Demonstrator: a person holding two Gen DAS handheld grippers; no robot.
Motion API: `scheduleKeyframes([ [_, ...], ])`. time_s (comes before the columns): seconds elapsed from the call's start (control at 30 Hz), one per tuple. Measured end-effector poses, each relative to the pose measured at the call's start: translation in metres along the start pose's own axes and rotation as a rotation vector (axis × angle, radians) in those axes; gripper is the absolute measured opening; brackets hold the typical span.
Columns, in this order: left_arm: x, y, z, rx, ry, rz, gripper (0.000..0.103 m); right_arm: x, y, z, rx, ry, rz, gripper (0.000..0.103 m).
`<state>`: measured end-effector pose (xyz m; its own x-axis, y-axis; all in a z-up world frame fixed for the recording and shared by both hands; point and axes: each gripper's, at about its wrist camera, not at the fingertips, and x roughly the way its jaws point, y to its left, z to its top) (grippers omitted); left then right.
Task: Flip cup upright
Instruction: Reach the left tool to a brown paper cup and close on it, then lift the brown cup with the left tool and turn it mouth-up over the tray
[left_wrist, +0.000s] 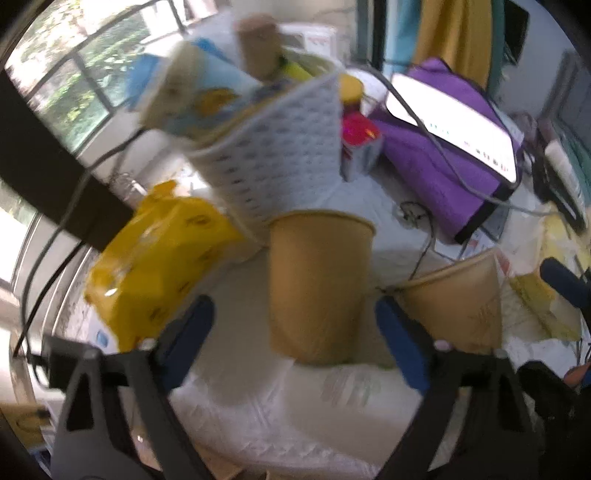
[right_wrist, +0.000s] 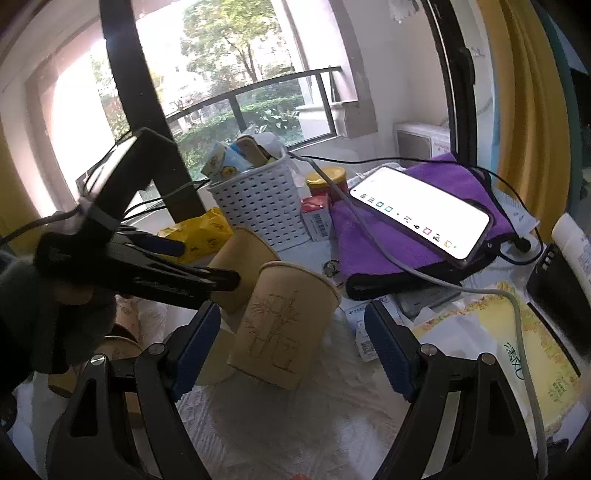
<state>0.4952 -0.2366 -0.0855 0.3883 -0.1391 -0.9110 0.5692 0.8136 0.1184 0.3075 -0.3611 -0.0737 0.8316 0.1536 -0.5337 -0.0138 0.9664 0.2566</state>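
Observation:
Two tan paper cups stand close together on a white cloth. In the left wrist view one cup (left_wrist: 317, 284) stands rim up between my open left gripper's (left_wrist: 295, 328) blue fingers, not touched; a second cup (left_wrist: 461, 302) stands to its right. In the right wrist view the cup with a bamboo drawing (right_wrist: 284, 325) stands rim up, slightly tilted, between my open right gripper's (right_wrist: 291, 343) fingers. The other cup (right_wrist: 240, 269) stands behind it, partly hidden by the left gripper body.
A white perforated basket (right_wrist: 262, 210) full of items stands behind the cups. A yellow packet (right_wrist: 199, 232) lies to its left. A lit phone (right_wrist: 421, 210) rests on a purple pouch (right_wrist: 373, 243) at the right, with cables across the table.

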Motion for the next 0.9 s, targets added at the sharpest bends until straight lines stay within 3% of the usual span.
scheduleKeyframes([
  [0.13,0.018,-0.009,0.007,0.033,0.052,0.001,0.066,0.002,-0.002,-0.001,0.010,0.005,0.007,0.083],
  [0.2,0.027,-0.010,0.007,0.031,0.076,0.000,0.061,0.000,-0.002,-0.002,0.012,0.006,0.011,0.083],
  [0.53,-0.010,-0.002,0.005,-0.002,0.002,0.001,0.060,-0.013,0.006,-0.002,0.010,-0.004,0.009,0.083],
  [0.9,-0.095,-0.004,-0.028,-0.043,-0.112,-0.006,0.060,-0.057,0.032,-0.002,-0.021,-0.046,0.023,0.083],
])
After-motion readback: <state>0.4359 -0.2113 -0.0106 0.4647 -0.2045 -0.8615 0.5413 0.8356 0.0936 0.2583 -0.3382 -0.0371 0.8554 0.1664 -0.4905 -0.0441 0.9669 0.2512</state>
